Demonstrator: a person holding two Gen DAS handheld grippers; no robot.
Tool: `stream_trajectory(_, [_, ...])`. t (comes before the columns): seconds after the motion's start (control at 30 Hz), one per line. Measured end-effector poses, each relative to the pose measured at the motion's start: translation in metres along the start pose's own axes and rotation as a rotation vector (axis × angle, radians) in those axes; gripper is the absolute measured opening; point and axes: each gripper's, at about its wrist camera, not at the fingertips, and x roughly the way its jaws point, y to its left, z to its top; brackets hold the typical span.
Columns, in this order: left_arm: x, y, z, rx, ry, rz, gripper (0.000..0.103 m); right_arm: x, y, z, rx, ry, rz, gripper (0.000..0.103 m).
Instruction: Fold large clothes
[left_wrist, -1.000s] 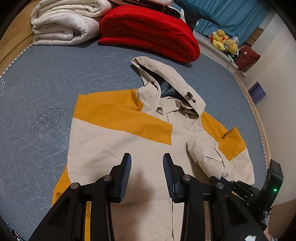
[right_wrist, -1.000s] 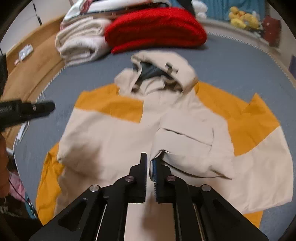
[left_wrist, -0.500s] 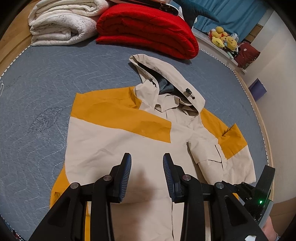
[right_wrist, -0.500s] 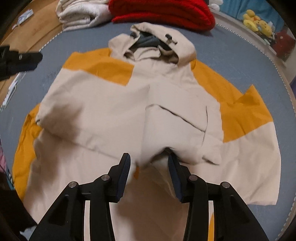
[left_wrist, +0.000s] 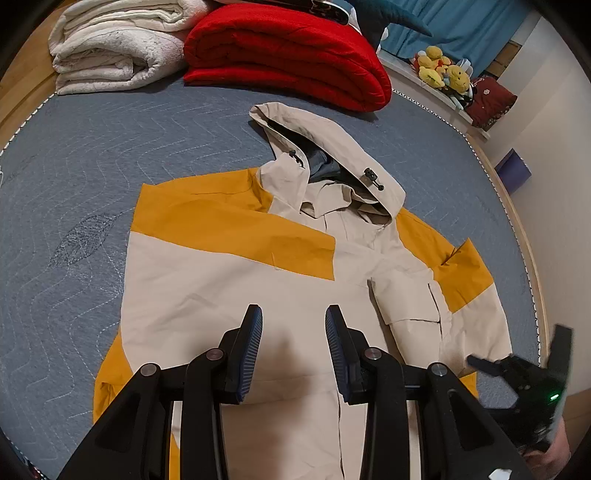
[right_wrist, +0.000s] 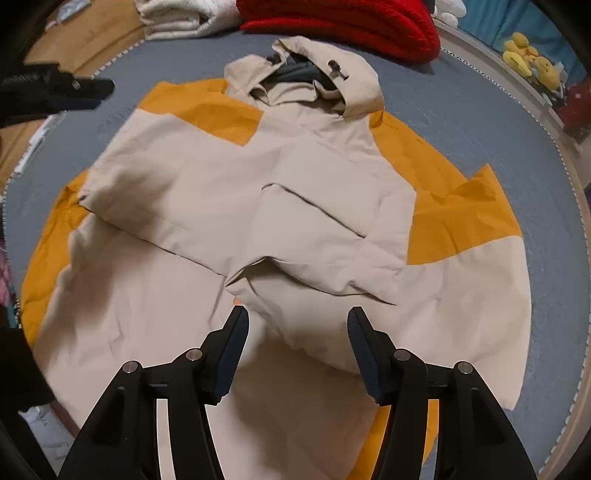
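Since 1 second ago the right gripper (right_wrist: 295, 328) has let go of the sleeve end it was pinching shut; its jaws now stand wide and empty above the cloth. The right sleeve (right_wrist: 325, 236) lies dropped across the chest of the jacket (left_wrist: 229, 295), so both sleeves look folded inward over the body.

On the left, the left gripper (left_wrist: 293, 332) hovers over the near part of the jacket with its jaws moderately wide, holding nothing; it has scarcely shifted. The left sleeve (left_wrist: 236, 236), orange above and beige below, lies flat across the front. In the middle, the hood (left_wrist: 332, 155) points to the far side, toward the red blanket (left_wrist: 288, 51) and the white blanket (left_wrist: 118, 48) stacked at the far edge of the blue quilted bed (left_wrist: 74, 155). On the right, the orange shoulder panel (right_wrist: 458, 214) stays spread flat.

With both sleeves in, the next step is probably to take the near hem and fold it toward the hood.
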Motion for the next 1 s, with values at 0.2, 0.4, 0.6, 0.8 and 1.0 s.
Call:
stream_trajectory(0.2, [0.002, 0.002, 0.0, -0.005, 0.0, 0.003, 0.033, -0.042, -0.036, 0.004, 0.145, -0.207, 0.04, 0.057])
stream_trajectory(0.4, [0.002, 0.005, 0.001, -0.008, 0.003, 0.001, 0.033, -0.051, -0.071, 0.012, 0.367, -0.293, 0.008, 0.057])
stream_trajectory(0.6, [0.005, 0.004, 0.0, -0.005, 0.015, 0.0, 0.033, -0.022, -0.107, 0.005, 0.631, -0.221, 0.111, 0.057])
stream_trajectory(0.8, [0.003, 0.004, 0.0, -0.012, 0.011, -0.013, 0.033, 0.034, -0.11, -0.013, 0.852, -0.048, 0.268, 0.057])
stream_trajectory(1.0, [-0.002, 0.01, 0.002, -0.025, 0.004, -0.025, 0.033, 0.074, -0.09, -0.017, 0.933, 0.047, 0.339, 0.057])
